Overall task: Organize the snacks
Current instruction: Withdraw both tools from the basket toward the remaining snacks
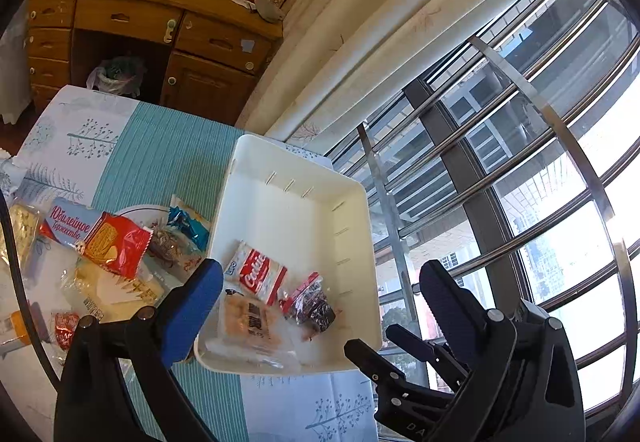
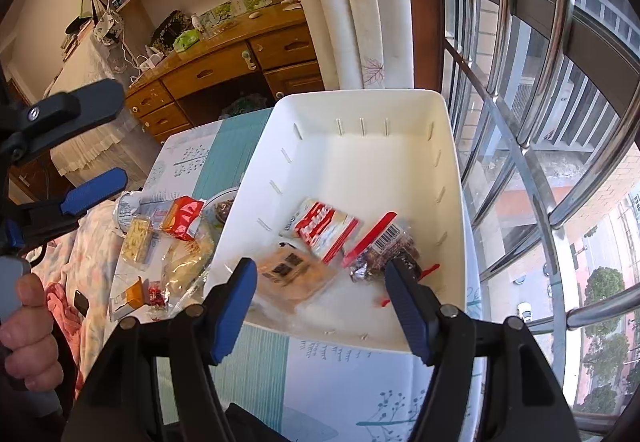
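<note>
Both our grippers are hanging open and empty: left gripper wide, right gripper partly spread above the white bin. It is sitting at the tabletop's window edge, holding a cookie packet; more snacks are lying beside it. Labels are blurring; a wooden desk is standing behind.

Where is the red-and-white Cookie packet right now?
The Cookie packet lies inside the white bin, in its near half, between the clear biscuit packet on its left and the dark snack bag on its right in both views.
</note>
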The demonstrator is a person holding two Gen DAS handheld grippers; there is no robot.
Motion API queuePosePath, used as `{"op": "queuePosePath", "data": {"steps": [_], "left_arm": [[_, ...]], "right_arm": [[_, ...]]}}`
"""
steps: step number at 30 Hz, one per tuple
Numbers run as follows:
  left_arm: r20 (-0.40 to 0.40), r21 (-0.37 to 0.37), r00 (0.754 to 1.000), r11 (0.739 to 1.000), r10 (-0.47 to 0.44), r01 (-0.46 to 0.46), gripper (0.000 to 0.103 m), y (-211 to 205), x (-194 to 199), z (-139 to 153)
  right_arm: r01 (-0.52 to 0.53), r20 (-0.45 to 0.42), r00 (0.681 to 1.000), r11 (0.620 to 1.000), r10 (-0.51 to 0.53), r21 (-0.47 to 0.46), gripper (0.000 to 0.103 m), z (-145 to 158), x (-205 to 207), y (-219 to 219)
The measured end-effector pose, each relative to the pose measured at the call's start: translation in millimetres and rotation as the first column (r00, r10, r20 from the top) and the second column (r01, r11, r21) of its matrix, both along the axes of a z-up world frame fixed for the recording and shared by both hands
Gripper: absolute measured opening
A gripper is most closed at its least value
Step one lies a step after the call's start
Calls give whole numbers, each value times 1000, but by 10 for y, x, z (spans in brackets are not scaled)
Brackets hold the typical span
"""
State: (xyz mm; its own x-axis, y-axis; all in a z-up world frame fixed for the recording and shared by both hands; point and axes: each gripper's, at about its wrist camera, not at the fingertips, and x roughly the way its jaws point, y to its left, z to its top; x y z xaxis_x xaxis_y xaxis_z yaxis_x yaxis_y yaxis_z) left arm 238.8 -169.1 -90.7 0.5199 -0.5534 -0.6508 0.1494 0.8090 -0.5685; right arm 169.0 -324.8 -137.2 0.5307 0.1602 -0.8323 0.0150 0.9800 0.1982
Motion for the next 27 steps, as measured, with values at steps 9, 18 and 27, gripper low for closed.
{"op": "queuePosePath", "data": {"steps": [9, 18, 27], "left_arm": [[-25, 34, 998, 998, 51, -51, 98, 408, -295, -69], [-58, 78, 995, 994, 82, -78, 98, 1046, -576, -140], [-75, 114, 993, 991, 86, -77, 98, 1787, -785, -158]], "right_arm": [[-4, -9, 1000, 999, 5, 31, 67, -20, -65, 262], [31, -34, 999, 996, -28, 87, 67, -77, -127, 680], [107, -75, 992, 983, -97, 147, 67, -114, -156, 1194]]}}
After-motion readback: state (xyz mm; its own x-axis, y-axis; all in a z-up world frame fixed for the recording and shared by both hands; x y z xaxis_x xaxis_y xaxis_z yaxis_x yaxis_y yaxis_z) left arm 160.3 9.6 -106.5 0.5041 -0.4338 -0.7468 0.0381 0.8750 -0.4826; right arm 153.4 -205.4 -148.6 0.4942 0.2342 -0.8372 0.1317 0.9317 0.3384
